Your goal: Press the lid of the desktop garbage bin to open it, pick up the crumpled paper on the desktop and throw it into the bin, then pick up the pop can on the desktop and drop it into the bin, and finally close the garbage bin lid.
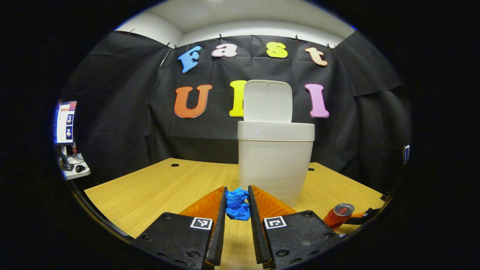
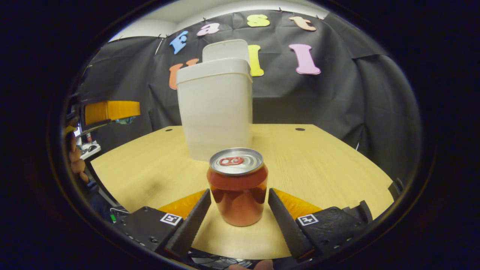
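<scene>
The white bin [image 1: 275, 161] stands on the wooden table [image 1: 157, 191] with its lid [image 1: 267, 101] flipped upright. My left gripper [image 1: 237, 192] is shut on the blue crumpled paper [image 1: 237, 205], held in front of the bin and above the table top. In the right gripper view the left gripper [image 2: 110, 110] hangs raised at the far left, a bit of the blue paper [image 2: 125, 120] showing under it. The red pop can [image 2: 237, 185] stands upright before the bin [image 2: 215, 108], between the fingers of my open right gripper [image 2: 239, 198]. The can [image 1: 339, 215] also sits low right in the left gripper view.
A monitor [image 1: 66, 122] and a small stand with a mouse [image 1: 77, 168] are off the table's left side. Cable holes [image 1: 175, 165] mark the table's back edge. A hand [image 2: 75, 159] holds the left gripper at the left rim.
</scene>
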A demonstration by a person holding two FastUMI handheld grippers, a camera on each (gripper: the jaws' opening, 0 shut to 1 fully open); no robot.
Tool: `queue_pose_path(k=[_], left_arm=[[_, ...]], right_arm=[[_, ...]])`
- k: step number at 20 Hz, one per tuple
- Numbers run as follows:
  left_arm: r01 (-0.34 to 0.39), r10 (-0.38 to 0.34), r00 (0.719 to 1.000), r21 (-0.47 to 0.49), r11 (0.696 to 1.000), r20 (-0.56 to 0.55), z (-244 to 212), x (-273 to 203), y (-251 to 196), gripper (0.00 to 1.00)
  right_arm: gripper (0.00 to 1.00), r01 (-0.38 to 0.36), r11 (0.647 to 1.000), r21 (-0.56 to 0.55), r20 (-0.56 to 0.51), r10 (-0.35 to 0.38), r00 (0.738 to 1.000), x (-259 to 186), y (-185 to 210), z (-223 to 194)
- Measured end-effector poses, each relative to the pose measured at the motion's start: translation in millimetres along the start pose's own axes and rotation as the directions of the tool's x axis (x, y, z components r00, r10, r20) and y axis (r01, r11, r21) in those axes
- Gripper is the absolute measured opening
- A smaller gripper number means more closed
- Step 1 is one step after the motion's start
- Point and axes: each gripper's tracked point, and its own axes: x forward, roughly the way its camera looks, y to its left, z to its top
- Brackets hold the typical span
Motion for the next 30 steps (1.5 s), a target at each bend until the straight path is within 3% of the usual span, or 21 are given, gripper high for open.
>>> queue_pose_path(k=[14,22,23,25,30], left_arm=[[0.016,-0.016,0.999,-0.002,1.000,0.041,27,12,4,0.36],[0.004,-0.006,0.995,0.016,1.000,0.098,64,25,13,0.36],[0.004,-0.006,0.995,0.021,1.000,0.103,68,25,13,0.36],[0.014,-0.016,0.994,0.024,1.000,0.111,74,30,11,0.36],[0.066,-0.065,0.990,-0.006,0.998,0.123,97,38,-3,0.35]], right_arm=[[0.95,0.018,1.000,0.008,-0.071,-0.018,0.997,17,2,-10],[0.95,0.015,1.000,0.027,-0.090,-0.013,0.996,17,1,-12],[0.94,0.016,0.999,0.029,-0.094,-0.014,0.995,19,2,-12],[0.83,0.005,1.000,0.021,-0.102,-0.003,0.995,19,4,-13],[0.79,-0.016,1.000,-0.002,-0.076,0.016,0.997,12,4,5]])
